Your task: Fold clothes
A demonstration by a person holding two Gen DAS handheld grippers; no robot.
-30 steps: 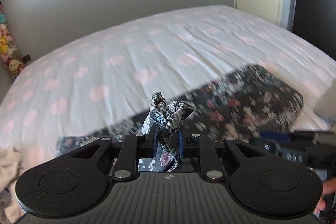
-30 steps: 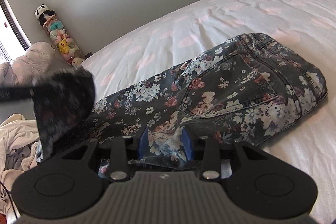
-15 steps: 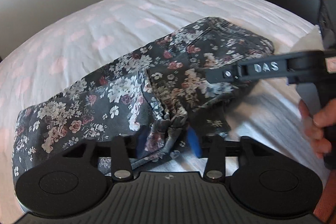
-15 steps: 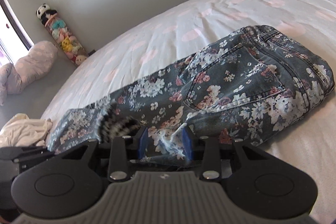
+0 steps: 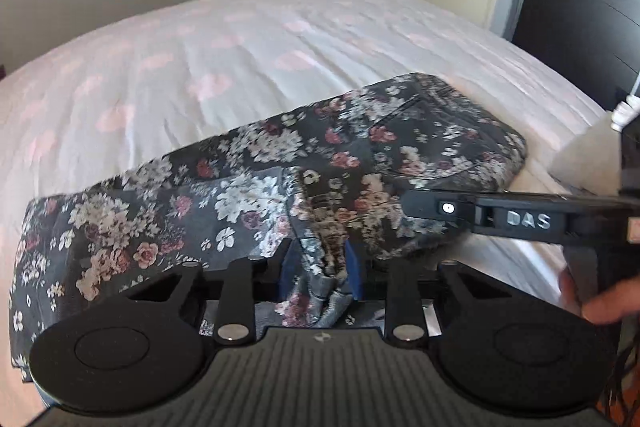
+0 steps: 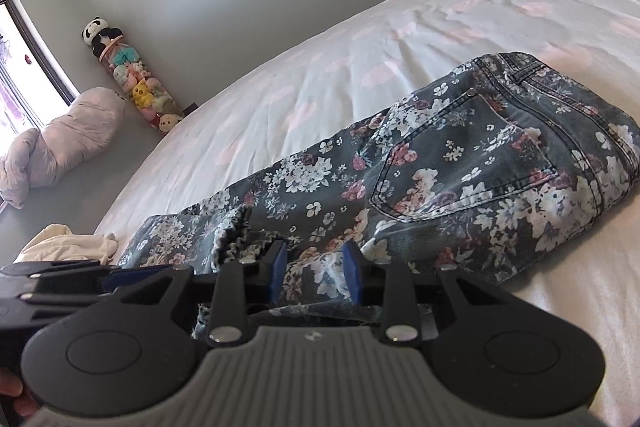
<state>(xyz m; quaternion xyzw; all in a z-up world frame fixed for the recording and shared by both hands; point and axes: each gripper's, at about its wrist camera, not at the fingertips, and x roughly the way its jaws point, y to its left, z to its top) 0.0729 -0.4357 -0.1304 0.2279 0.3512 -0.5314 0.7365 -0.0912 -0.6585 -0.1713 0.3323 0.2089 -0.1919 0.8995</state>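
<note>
while the floral jeans lie across the near part of the bed, waistband end off to the right and the legs running leftward, your left gripper has a bunched hem of them between its blue pads. its jaws are closing, and the fabric fills the gap from pad to pad, so it is clenched on that hem. your right gripper sits low over the near edge of the same jeans, just left of the back pocket; its jaws are closing too, with a flat fold of denim between the pads, and both pads look to touch the cloth. in the left wrist view the right gripper's side reaches in from the right, with your fingers behind it. a cream garment lies crumpled beside the legs' far left end.
</note>
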